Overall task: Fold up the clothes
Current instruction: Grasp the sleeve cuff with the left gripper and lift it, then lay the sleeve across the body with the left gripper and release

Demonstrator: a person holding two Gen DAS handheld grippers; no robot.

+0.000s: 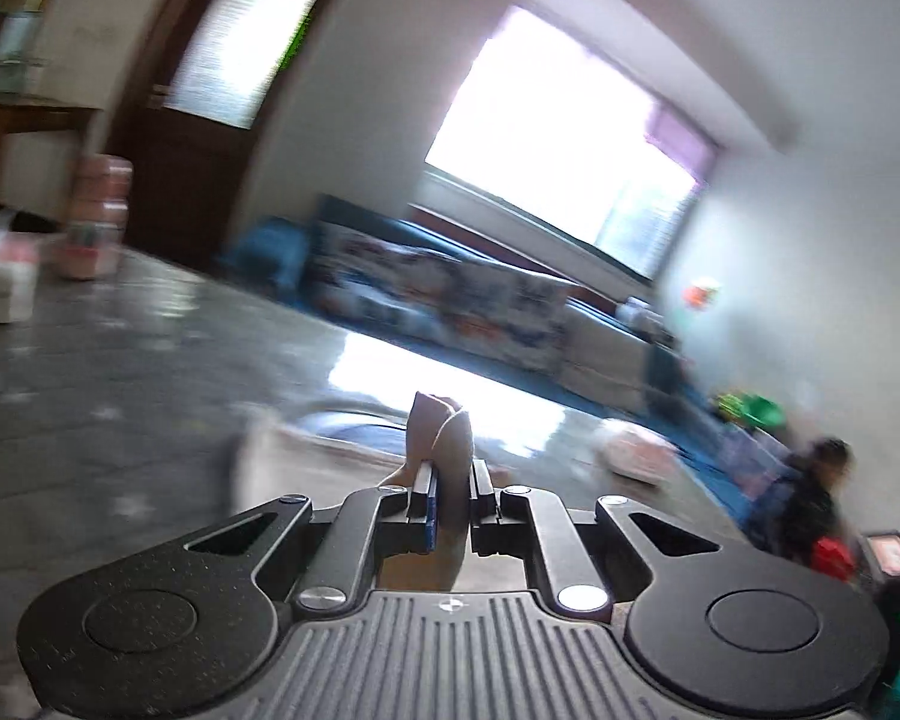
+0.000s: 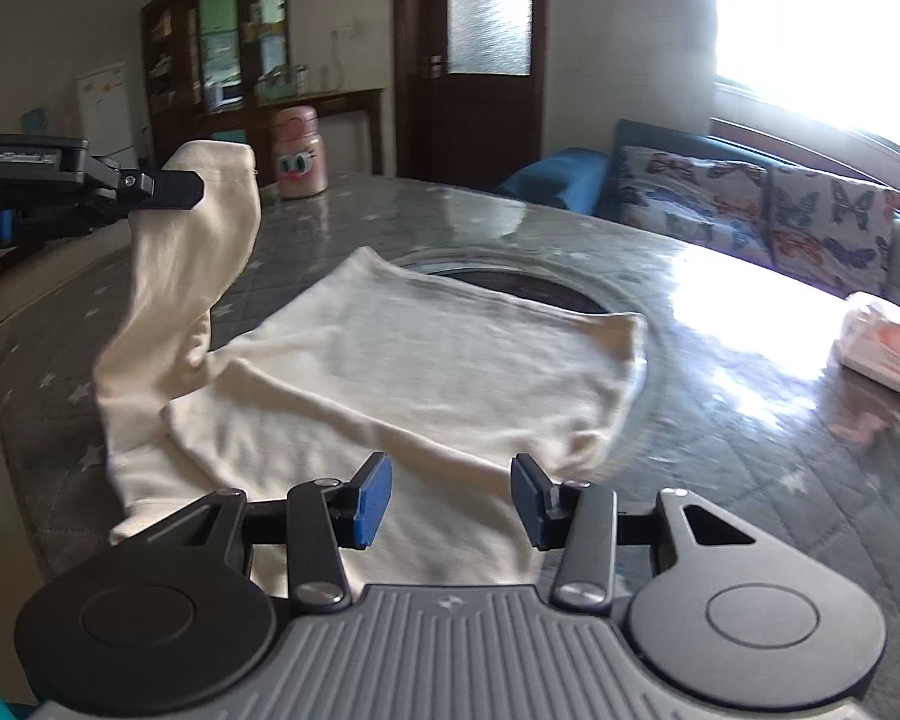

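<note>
A cream garment (image 2: 426,360) lies partly folded on the grey quilted table (image 2: 750,450). My left gripper (image 1: 450,480) is shut on a bunched part of the cream garment (image 1: 444,438). In the right wrist view the left gripper (image 2: 174,186) holds that part, a sleeve (image 2: 192,276), lifted high at the table's left side. My right gripper (image 2: 450,504) is open and empty, just above the garment's near edge.
A round dark inset (image 2: 510,282) sits in the table's middle, partly under the garment. A pink bottle (image 2: 300,150) stands at the far edge. A tissue pack (image 2: 882,354) lies at the right. A sofa with butterfly cushions (image 2: 750,204) is behind.
</note>
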